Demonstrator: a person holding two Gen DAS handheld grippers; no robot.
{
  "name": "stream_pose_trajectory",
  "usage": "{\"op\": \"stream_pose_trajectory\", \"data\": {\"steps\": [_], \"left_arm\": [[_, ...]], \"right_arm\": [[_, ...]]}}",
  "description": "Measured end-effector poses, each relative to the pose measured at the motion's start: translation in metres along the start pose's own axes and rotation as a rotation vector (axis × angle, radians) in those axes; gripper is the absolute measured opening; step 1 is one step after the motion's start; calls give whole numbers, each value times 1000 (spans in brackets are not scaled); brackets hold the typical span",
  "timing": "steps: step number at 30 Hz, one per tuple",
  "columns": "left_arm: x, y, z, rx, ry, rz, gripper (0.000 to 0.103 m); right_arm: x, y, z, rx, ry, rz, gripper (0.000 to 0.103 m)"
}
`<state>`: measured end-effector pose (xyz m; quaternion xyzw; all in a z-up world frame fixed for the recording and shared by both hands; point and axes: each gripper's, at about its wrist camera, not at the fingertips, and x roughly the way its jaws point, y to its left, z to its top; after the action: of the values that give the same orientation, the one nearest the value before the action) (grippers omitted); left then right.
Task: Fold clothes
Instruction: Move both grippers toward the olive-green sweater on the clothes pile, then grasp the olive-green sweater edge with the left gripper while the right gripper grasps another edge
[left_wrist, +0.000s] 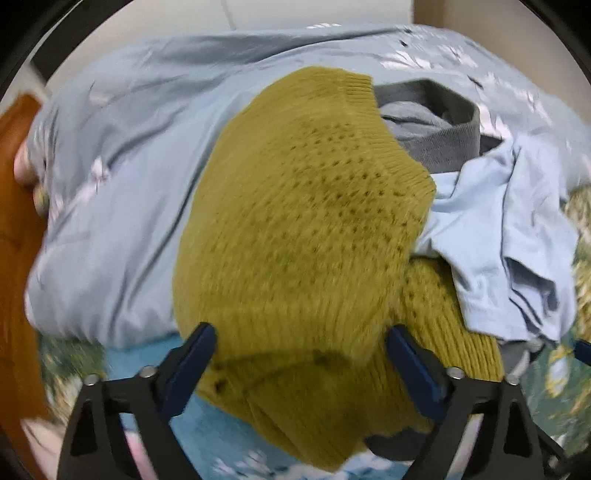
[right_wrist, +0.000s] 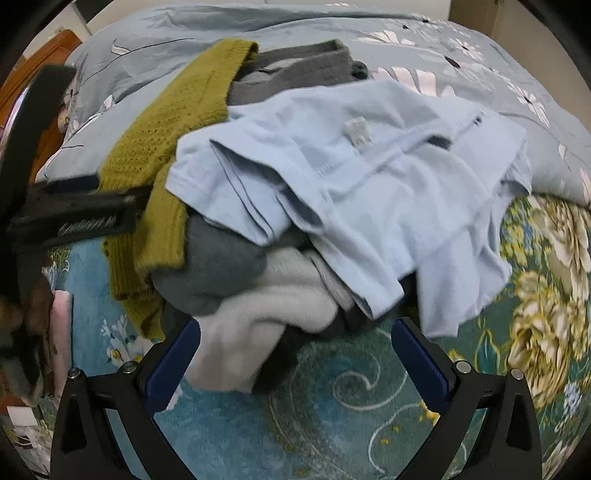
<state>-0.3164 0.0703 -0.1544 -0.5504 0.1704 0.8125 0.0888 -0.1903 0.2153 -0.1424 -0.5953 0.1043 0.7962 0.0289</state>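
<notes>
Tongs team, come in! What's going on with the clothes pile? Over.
Both tongs open, left, right. Yellow sweater between left tongs, not gripped. Blue shirt heaped over grey clothes, nothing folded yet.

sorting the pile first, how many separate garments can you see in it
4, maybe more buried: mustard knit sweater on the left, light blue shirt on top, grey garment behind it, white fleecy piece at the front.

Floral bedspread, pale blue quilt, orange headboard
</notes>
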Motion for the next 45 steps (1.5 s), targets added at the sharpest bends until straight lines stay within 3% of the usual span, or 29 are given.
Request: {"op": "stream_pose_trajectory", "data": {"steps": [3,5,7,11,15,20,24,29,33,41,45], "left_arm": [[0,-4,5,39,-7,7,61],[1,-3,5,54,5,0,31],[0,6,7,36,11,-11,14],[-36,33,6,-79,-66,-24,11],[-91,45,0,-120,-161,-18,10],[-152,71,-19,-187,-220,2,10],[-200,80,-54,-264,-248,-36,9],[-250,68,-106,-280,-256,-97,9],[-275,51,-146,-271,-218,-143,9],[-303,51,-224,-385,-138,-179,9],[-306,57,-248,-430,-104,-152,9]], "right_arm": [[-4,-4,-8,20,6,-6,103],[-6,-10,-19,33,4,-8,103],[-9,-19,-26,40,0,-8,103],[-16,-18,-30,55,-3,-5,103],[-28,-18,-33,74,4,36,103],[-52,-11,-42,102,26,152,103],[-83,-9,-52,178,1,286,103],[-103,-16,-67,388,-1,544,103],[-101,-12,-76,552,15,739,103],[-76,31,-87,620,109,933,103],[-36,47,-99,706,201,924,103]]}}
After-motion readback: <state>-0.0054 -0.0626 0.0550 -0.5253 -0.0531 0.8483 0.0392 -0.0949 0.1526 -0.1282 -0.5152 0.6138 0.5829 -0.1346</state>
